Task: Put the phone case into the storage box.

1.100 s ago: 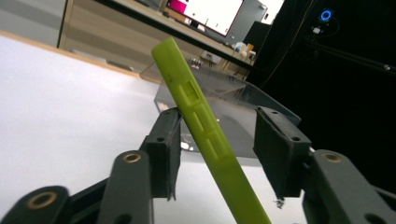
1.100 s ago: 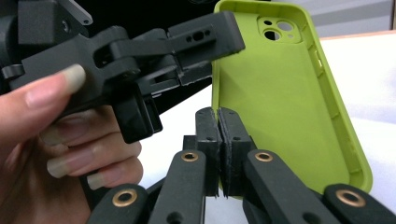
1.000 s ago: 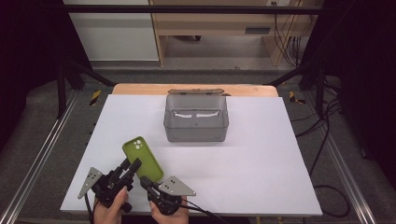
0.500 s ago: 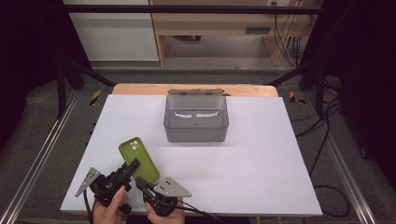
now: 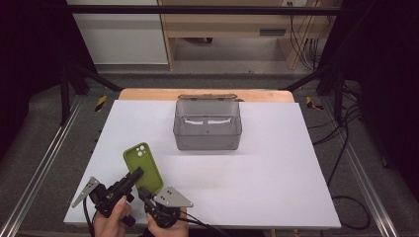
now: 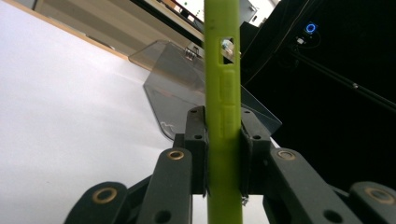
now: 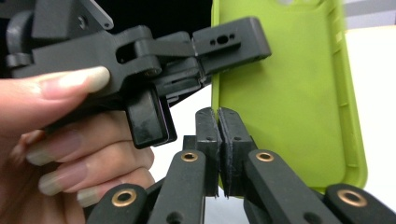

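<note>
A lime-green phone case [image 5: 143, 165] is held tilted above the table's near left part, camera holes facing up. My left gripper [image 5: 135, 176] has just been closing and now clamps the case's long edge [image 6: 223, 70], with the pads [image 6: 196, 140] pressing on both faces. My right gripper [image 5: 144, 195] sits just below, at the case's near end. In the right gripper view its jaws [image 7: 220, 135] are pressed together at the left rim of the case [image 7: 289, 93], whose green inside faces me. The left gripper [image 7: 224, 44] and a hand [image 7: 70, 154] are close beside them.
A grey see-through box [image 5: 207, 126] with its lid swung back stands at the middle back of the white table [image 5: 276, 173]. The box [image 6: 177, 88] lies beyond the case in the left gripper view. Metal rails run along both table sides.
The case and both grippers have shifted slightly left and nearer. The left gripper's jaws have closed onto the case's edge.
</note>
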Tool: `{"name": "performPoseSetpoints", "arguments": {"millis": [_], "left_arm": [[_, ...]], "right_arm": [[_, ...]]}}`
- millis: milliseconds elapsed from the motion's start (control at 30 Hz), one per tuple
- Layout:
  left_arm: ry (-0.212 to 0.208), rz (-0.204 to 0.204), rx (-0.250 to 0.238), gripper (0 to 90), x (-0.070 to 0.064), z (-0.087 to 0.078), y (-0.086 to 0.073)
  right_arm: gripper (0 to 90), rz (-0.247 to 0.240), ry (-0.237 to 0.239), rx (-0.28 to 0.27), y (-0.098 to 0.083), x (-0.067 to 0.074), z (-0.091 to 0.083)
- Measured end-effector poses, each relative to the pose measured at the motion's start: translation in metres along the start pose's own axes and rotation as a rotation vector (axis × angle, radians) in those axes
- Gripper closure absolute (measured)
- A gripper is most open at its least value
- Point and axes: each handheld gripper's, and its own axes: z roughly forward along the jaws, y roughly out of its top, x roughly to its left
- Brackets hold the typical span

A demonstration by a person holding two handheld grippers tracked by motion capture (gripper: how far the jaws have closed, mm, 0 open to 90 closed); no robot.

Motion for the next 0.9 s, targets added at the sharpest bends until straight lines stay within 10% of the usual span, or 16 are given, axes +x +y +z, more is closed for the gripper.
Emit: {"name": "performPoseSetpoints", "arguments": {"millis": [367, 667, 900], "left_arm": [[0.122, 0.026, -0.067, 77.3, 0.018, -0.015, 0.014], [0.137, 0.064, -0.068, 77.3, 0.017, -0.019, 0.016], [0.145, 0.079, -0.069, 77.3, 0.017, -0.021, 0.016]], "right_arm": [[74.5, -0.076, -0.048, 0.042, 0.015, -0.027, -0.017], [62.5, -0.189, -0.171, 0.154, 0.054, -0.077, -0.026], [49.5, -0.184, -0.2, 0.258, 0.065, -0.108, -0.03]]}}
